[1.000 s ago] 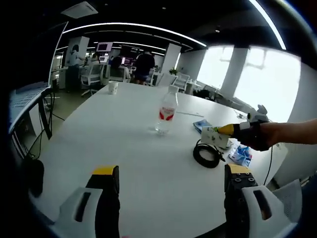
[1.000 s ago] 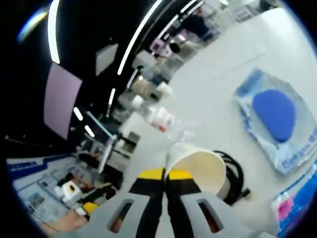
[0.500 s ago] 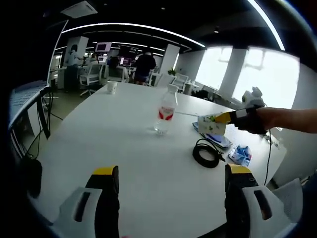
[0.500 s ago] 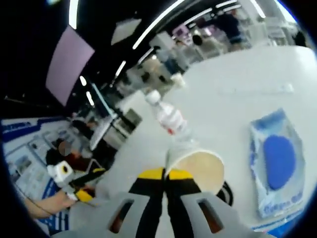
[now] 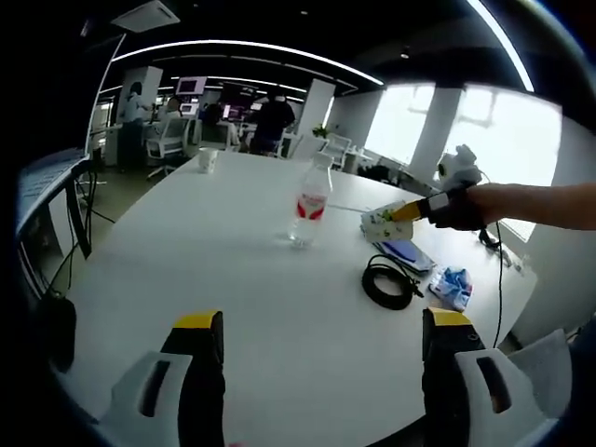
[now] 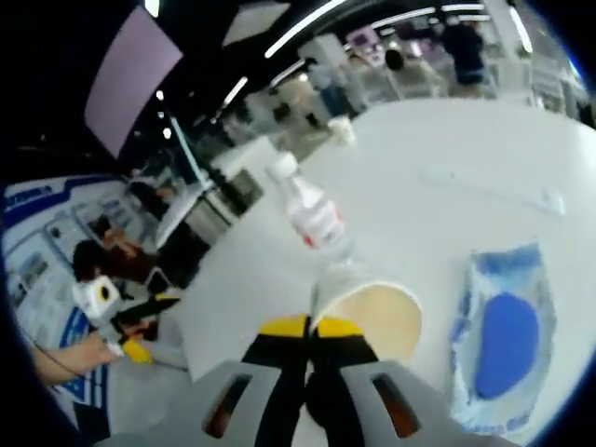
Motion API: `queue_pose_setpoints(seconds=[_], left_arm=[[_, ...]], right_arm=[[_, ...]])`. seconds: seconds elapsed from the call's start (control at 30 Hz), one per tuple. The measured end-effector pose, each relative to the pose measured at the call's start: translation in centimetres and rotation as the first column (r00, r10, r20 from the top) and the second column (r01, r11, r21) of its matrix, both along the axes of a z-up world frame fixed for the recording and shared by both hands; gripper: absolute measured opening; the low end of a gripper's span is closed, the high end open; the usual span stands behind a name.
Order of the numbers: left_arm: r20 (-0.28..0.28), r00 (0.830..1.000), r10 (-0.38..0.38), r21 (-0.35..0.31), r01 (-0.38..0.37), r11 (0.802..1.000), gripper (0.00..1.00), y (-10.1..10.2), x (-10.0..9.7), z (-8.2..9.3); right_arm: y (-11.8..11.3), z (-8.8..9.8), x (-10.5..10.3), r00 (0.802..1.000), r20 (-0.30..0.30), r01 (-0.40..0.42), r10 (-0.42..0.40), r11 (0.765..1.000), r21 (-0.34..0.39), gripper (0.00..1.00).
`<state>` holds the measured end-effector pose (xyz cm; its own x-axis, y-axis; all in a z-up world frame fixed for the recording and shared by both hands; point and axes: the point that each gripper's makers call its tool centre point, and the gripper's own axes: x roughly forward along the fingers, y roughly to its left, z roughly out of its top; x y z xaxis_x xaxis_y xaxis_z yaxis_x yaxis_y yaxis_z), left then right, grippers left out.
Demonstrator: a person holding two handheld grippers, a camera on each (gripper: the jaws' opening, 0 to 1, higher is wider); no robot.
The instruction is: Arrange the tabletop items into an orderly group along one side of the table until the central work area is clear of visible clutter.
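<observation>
meanwhile right claw (image 6: 311,328) pinches an empty paper cup's (image 6: 377,315) rim (left claw (image 5: 317,326) gapes, unladen).

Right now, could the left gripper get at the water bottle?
Probably yes: the left gripper is open and holds nothing, and bare table lies between it and the upright water bottle; the cable coil sits off to one side.

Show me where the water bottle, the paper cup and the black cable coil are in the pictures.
Bottle (image 5: 310,207): left gripper view, on its red label.
Cup (image 6: 380,318): right gripper view, on its inner wall.
Cable (image 5: 386,285): left gripper view, on the coiled loop.
</observation>
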<state>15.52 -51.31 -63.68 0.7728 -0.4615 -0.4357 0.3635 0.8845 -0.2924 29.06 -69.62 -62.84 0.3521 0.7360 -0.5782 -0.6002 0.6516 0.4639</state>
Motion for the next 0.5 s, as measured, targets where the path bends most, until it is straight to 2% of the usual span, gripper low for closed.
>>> queue_pose_setpoints(seconds=[0.27, 0.5], left_arm=[[-0.007, 1.0, -0.008, -0.003, 0.008, 1.0, 0.86, -0.1, 0.0, -0.4], [-0.007, 1.0, 0.006, -0.008, -0.006, 1.0, 0.86, 0.2, 0.2, -0.5]], right_arm=[[-0.2, -1.4, 1.1, 0.992, 0.006, -0.126, 0.128, 0.983, -0.136, 0.0], [0.0, -2.3, 2.2, 0.984, 0.003, -0.174, 0.178, 0.965, -0.195, 0.0]])
